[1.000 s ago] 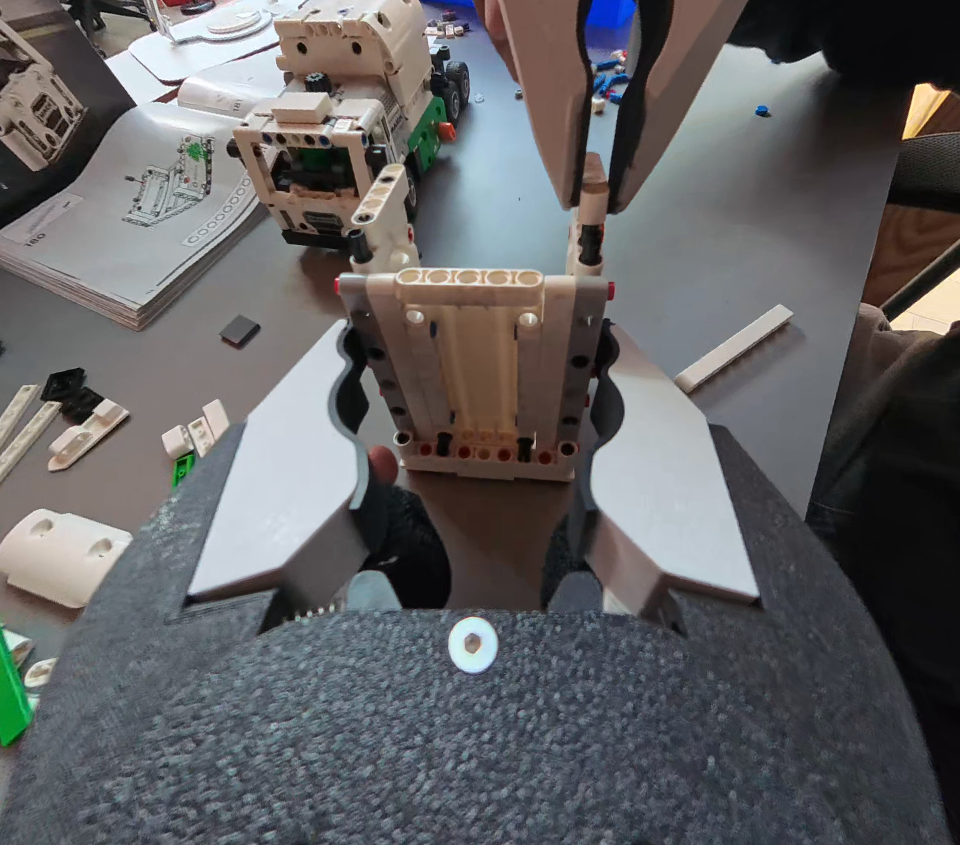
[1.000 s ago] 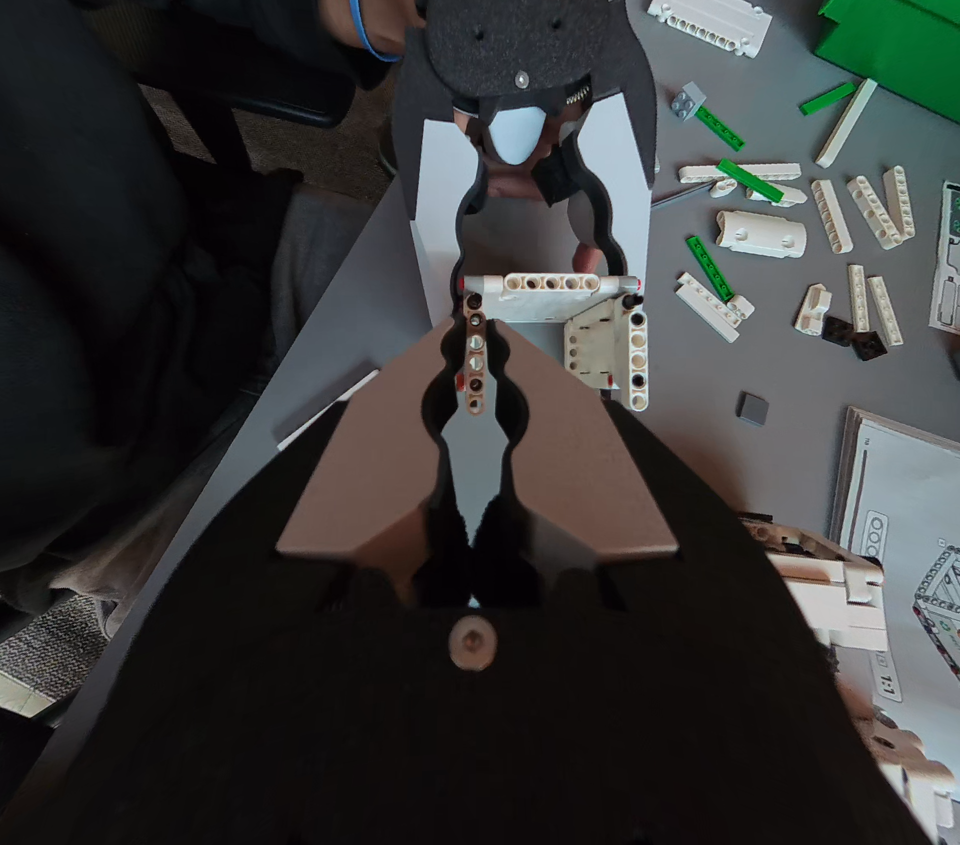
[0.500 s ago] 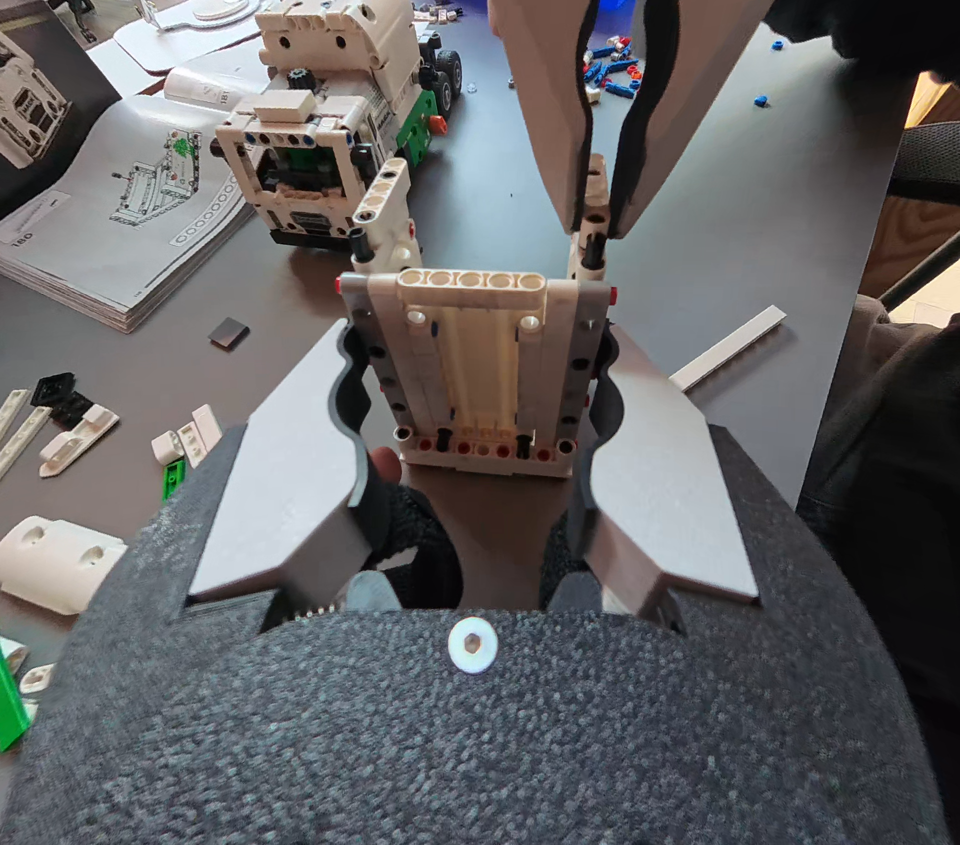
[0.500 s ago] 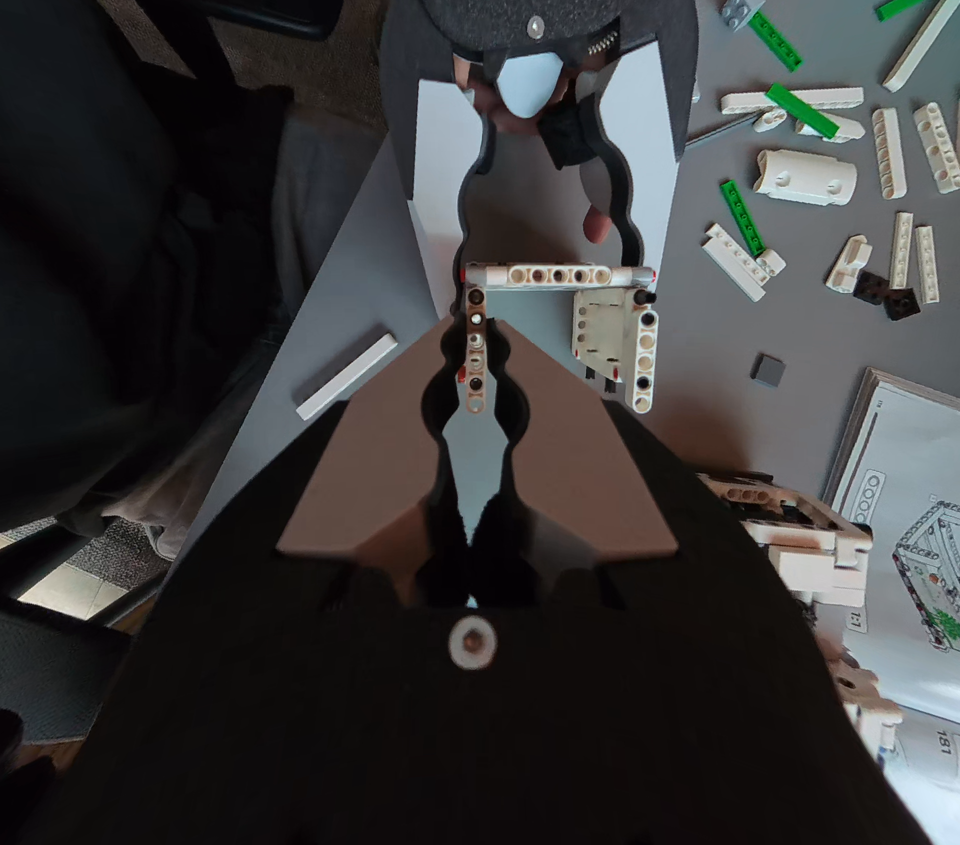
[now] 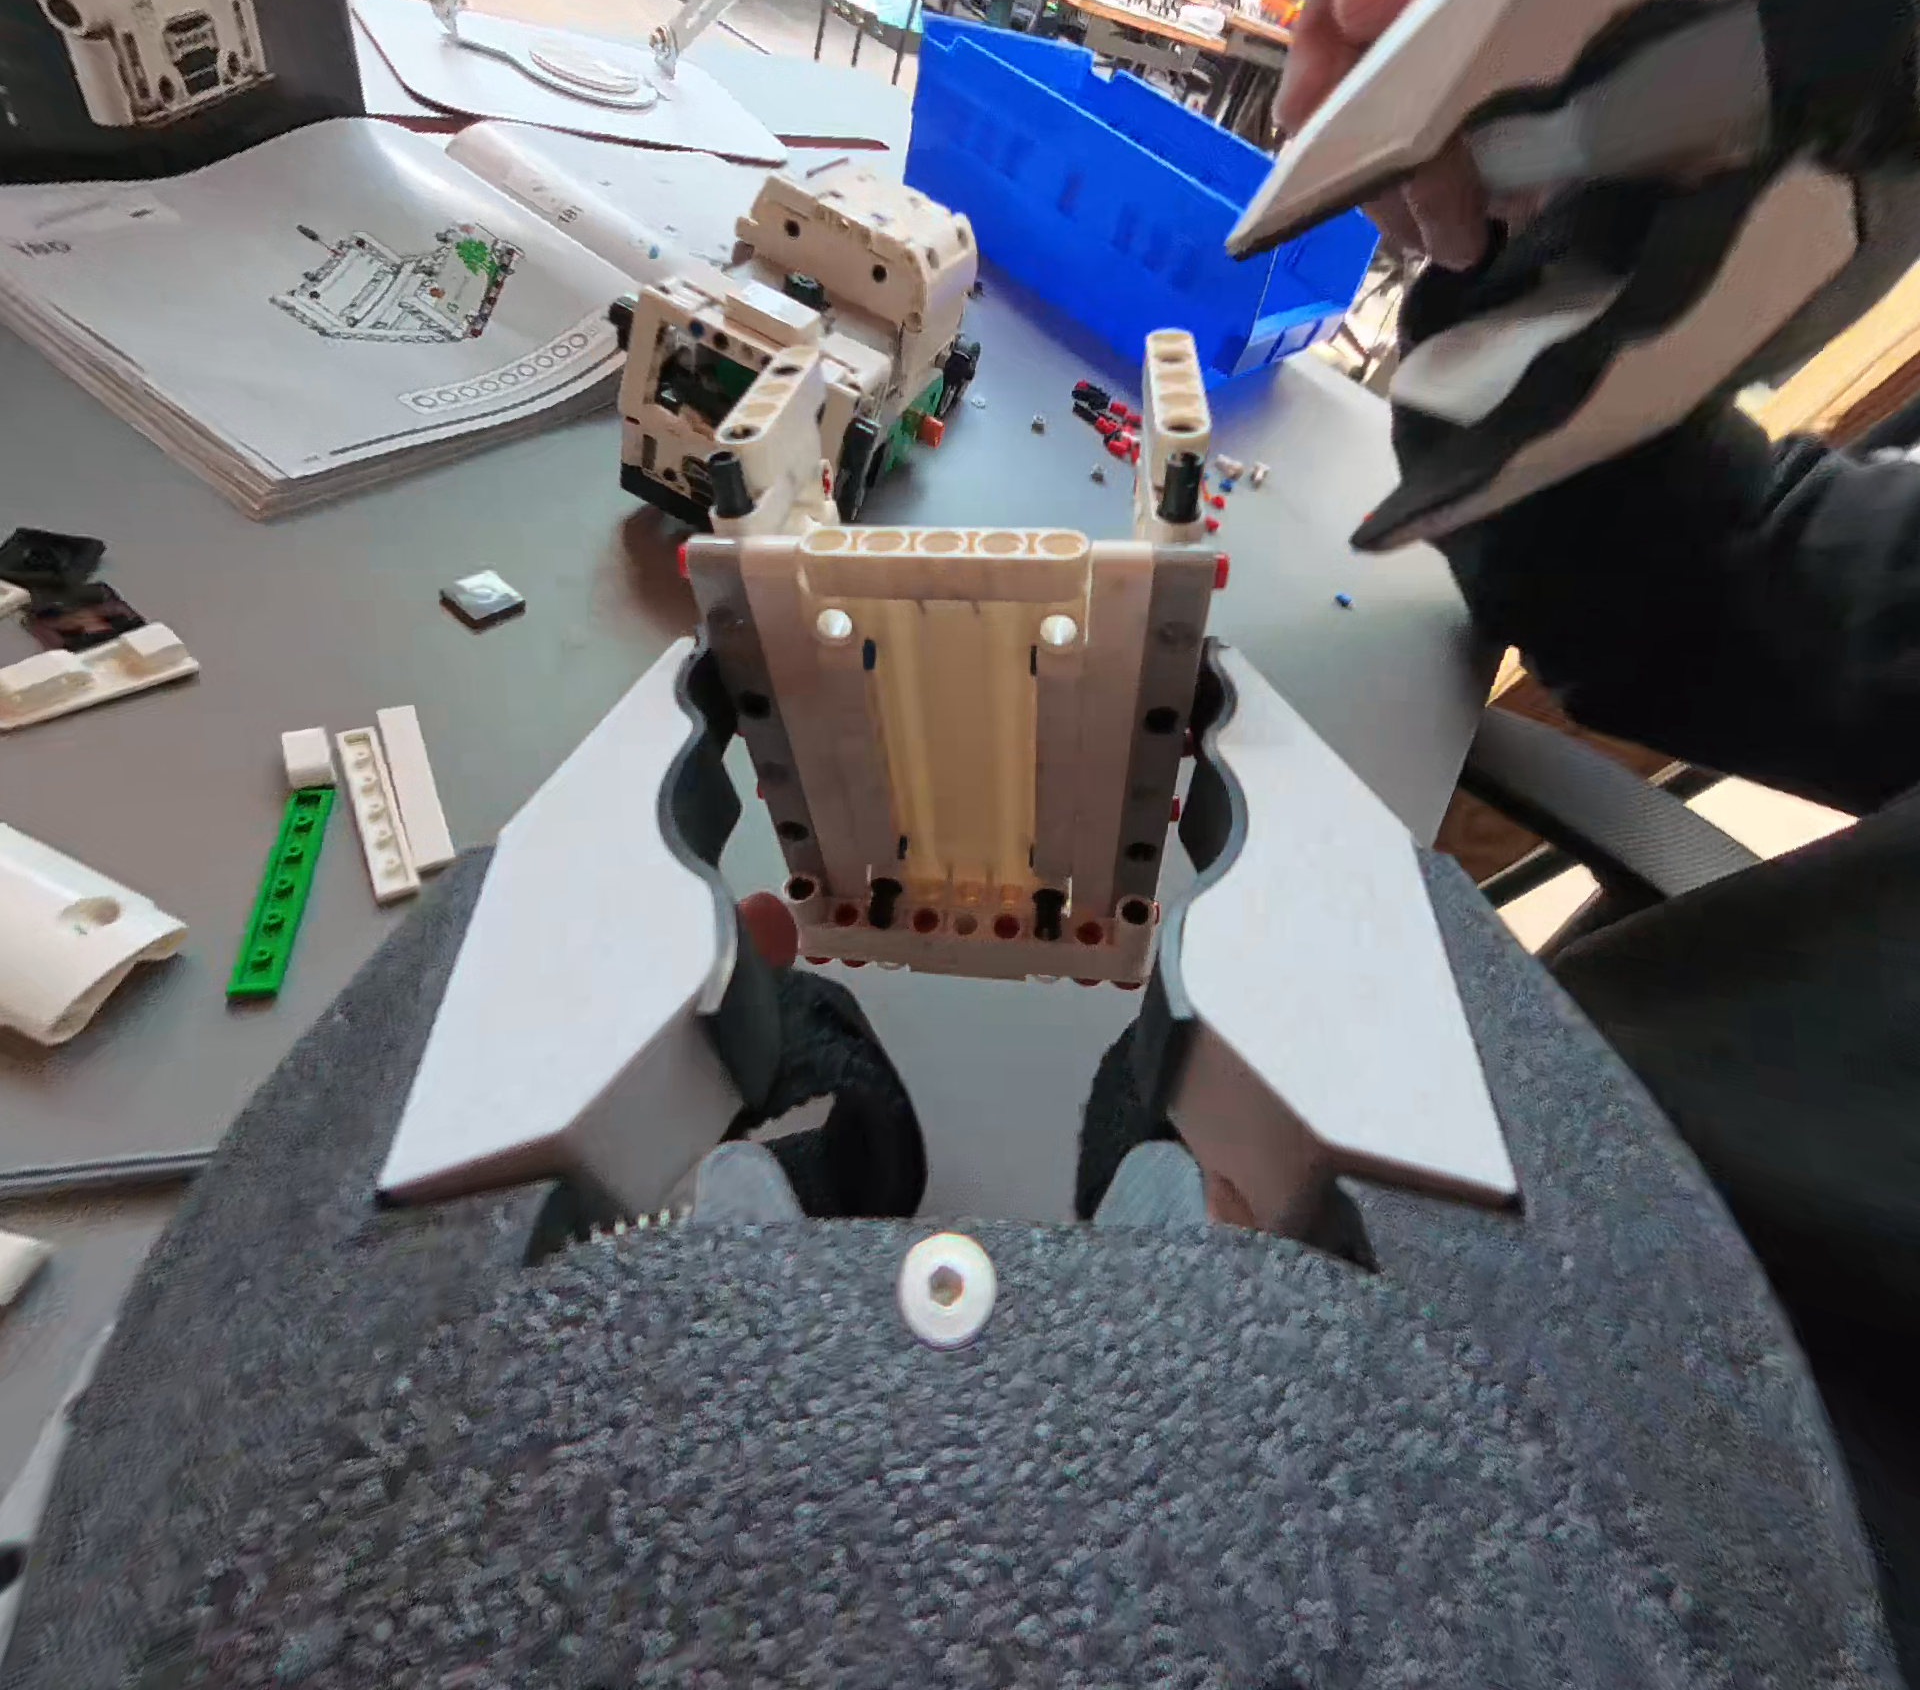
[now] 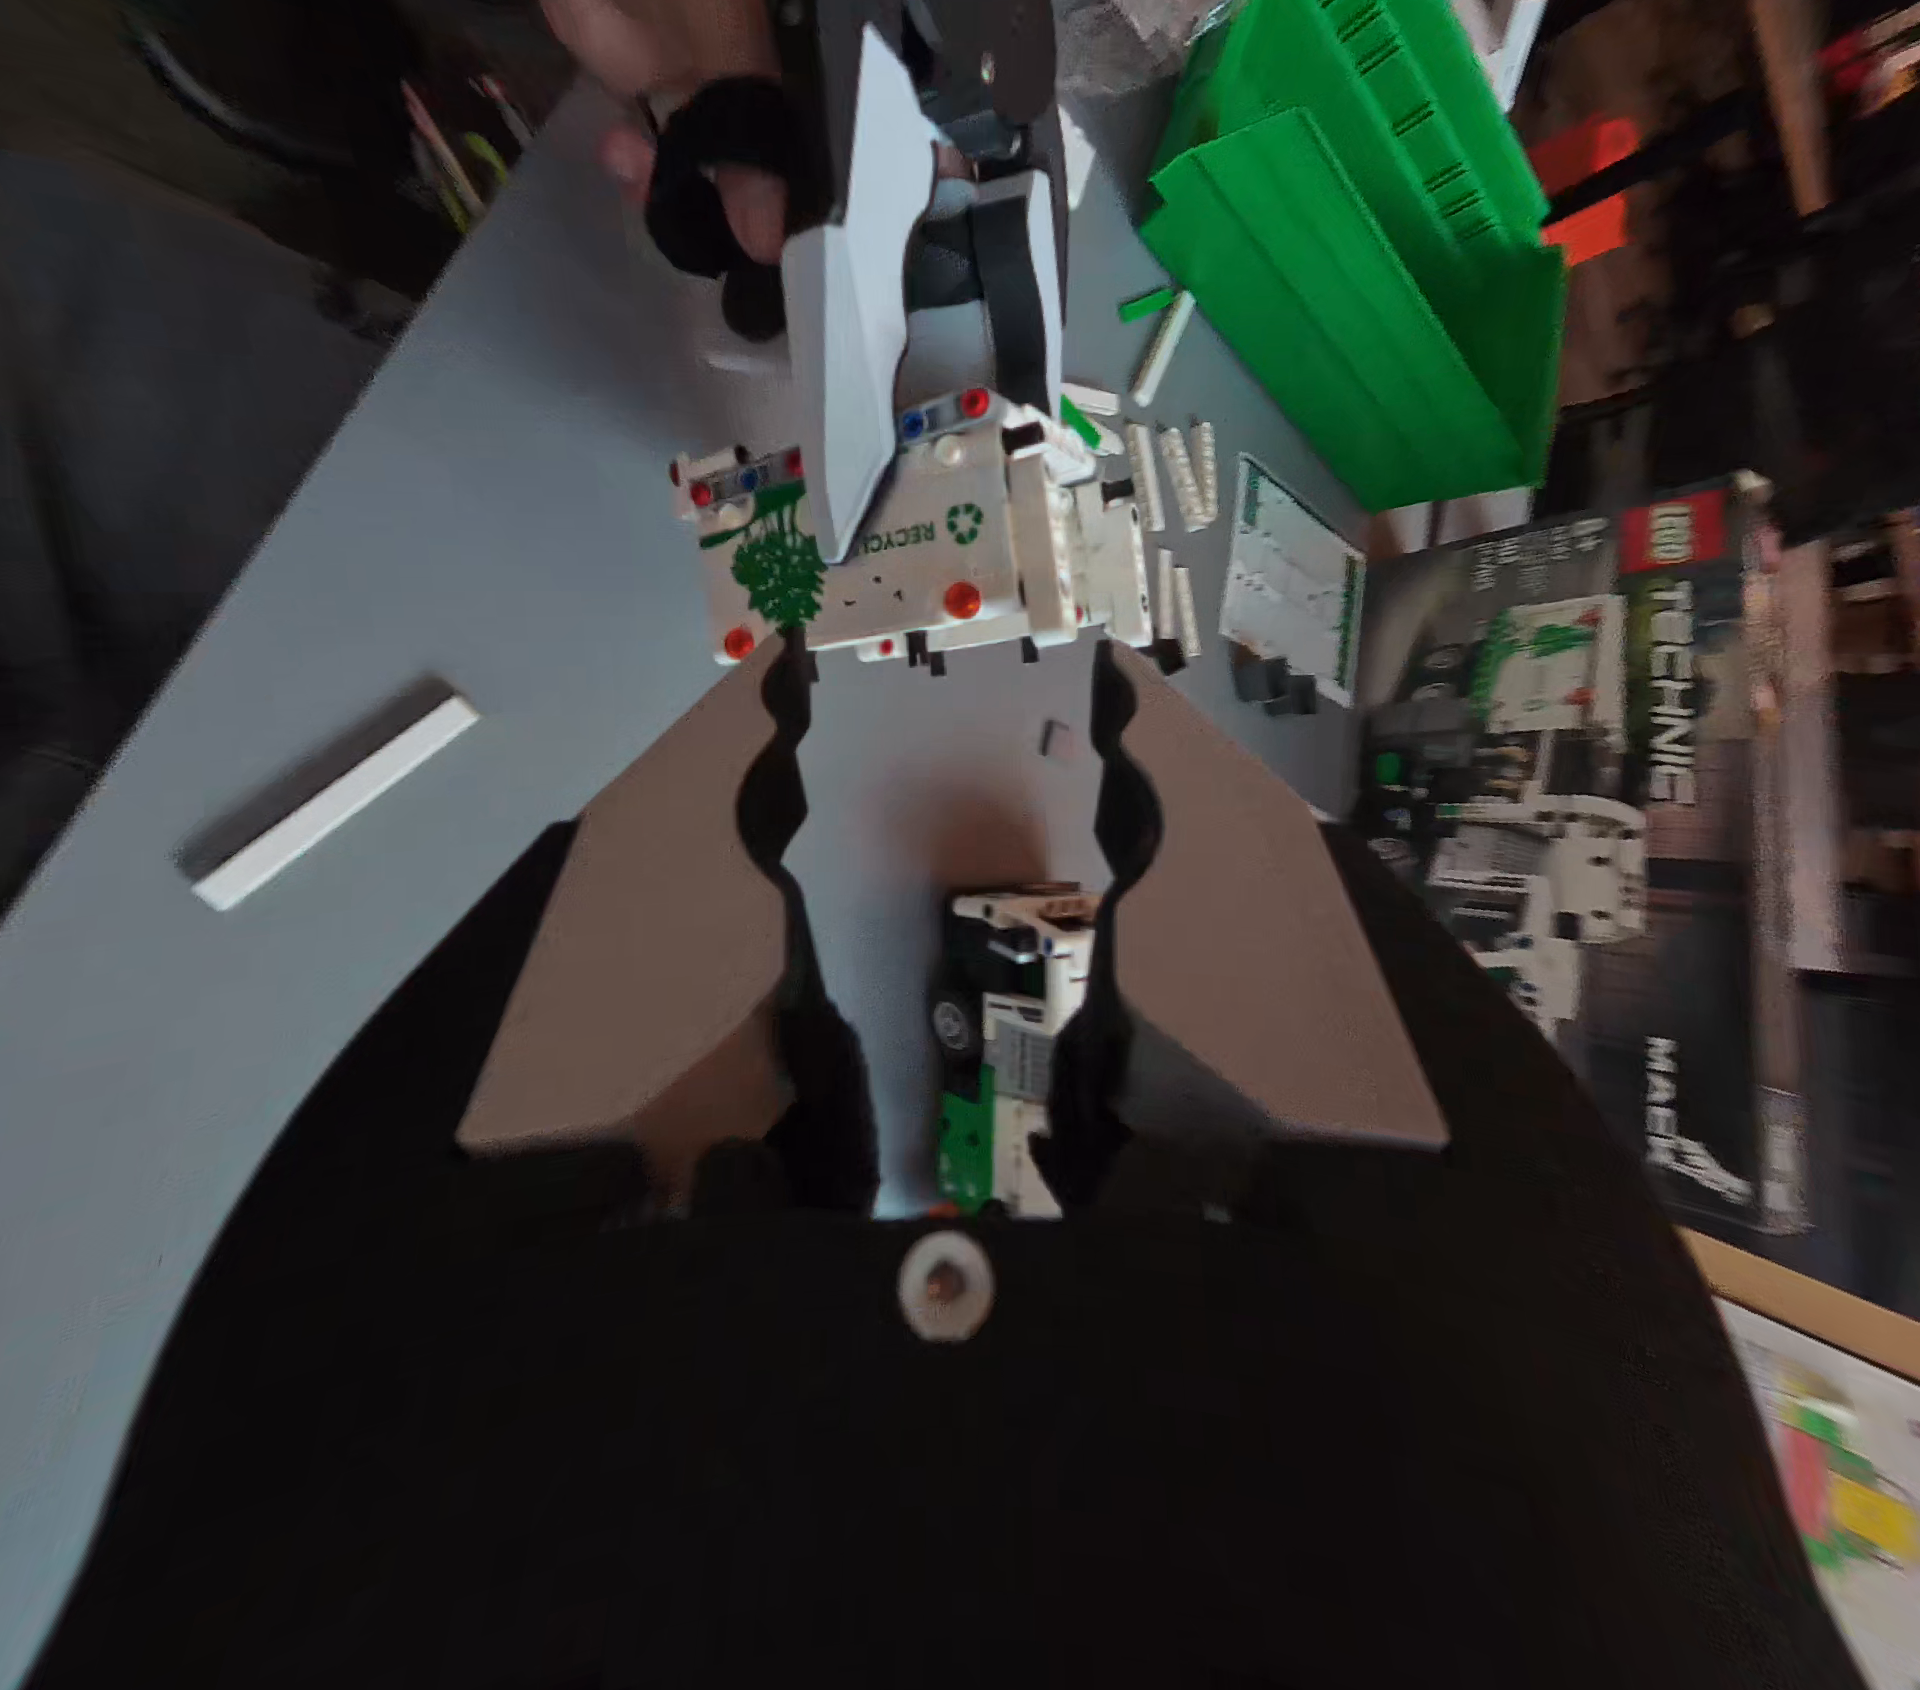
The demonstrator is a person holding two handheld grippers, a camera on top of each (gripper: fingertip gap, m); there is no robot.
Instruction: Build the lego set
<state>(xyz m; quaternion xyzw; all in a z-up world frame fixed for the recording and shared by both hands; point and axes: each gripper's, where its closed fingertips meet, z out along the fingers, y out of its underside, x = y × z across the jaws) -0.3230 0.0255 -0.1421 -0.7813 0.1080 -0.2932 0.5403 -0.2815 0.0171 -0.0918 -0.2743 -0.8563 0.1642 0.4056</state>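
Note:
My left gripper (image 5: 951,674) is shut on a white and grey panel assembly (image 5: 956,757) and holds it above the dark table. Two white beams (image 5: 1174,414) stand up from its far corners. My right gripper (image 6: 945,664) is open and empty, apart from the assembly. In the left wrist view it (image 5: 1309,393) hangs at the upper right. In the right wrist view the left gripper (image 6: 935,477) holds the assembly (image 6: 894,560), whose side bears a green tree sticker. The part-built white truck (image 5: 810,352) stands on the table beyond; it also shows between my right fingers (image 6: 1008,1048).
An open instruction booklet (image 5: 312,310) and the set's box (image 6: 1558,809) lie near the truck. A blue bin (image 5: 1122,217) and a green bin (image 6: 1351,238) stand at the back. Loose white, green and black pieces (image 5: 353,809) lie left. A long white tile (image 6: 332,799) lies near the table edge.
My right gripper let go of the assembly's upright beam, opened and pulled away up and to the right. The left gripper still holds the assembly and has tilted.

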